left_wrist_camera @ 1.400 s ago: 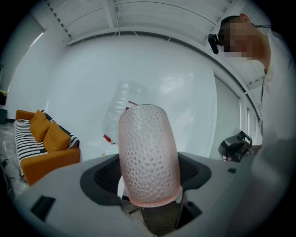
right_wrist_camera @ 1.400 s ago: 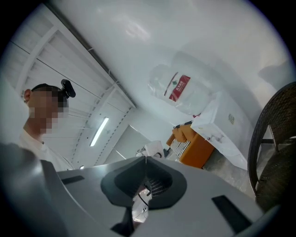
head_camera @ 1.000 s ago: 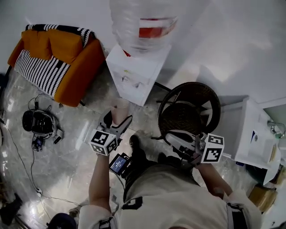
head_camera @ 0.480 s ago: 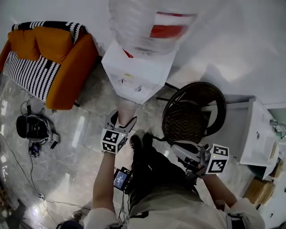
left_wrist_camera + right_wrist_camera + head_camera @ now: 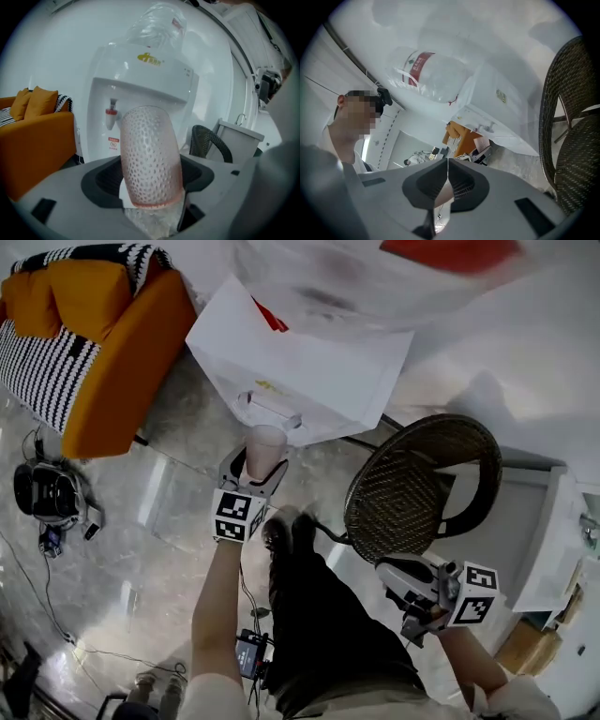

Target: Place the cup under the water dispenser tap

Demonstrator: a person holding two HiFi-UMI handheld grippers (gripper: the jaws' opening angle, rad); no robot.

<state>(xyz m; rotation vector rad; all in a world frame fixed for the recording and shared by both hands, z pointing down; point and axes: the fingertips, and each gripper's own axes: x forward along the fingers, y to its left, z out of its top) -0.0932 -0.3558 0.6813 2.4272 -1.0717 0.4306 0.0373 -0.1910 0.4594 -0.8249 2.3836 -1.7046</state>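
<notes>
Gripping the dimpled pink plastic cup [image 5: 150, 154], the left claw [image 5: 150, 190] should centre it under the red-and-white dispenser tap [image 5: 110, 117]; right claw [image 5: 448, 180] clenched, empty.

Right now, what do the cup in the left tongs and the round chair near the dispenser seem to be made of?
The cup looks like thin translucent plastic, pinkish and dimpled all over; light passes through its wall. The chair seems dark woven wicker or rattan, matte, with a criss-cross weave on its seat; it may be a synthetic imitation.
</notes>
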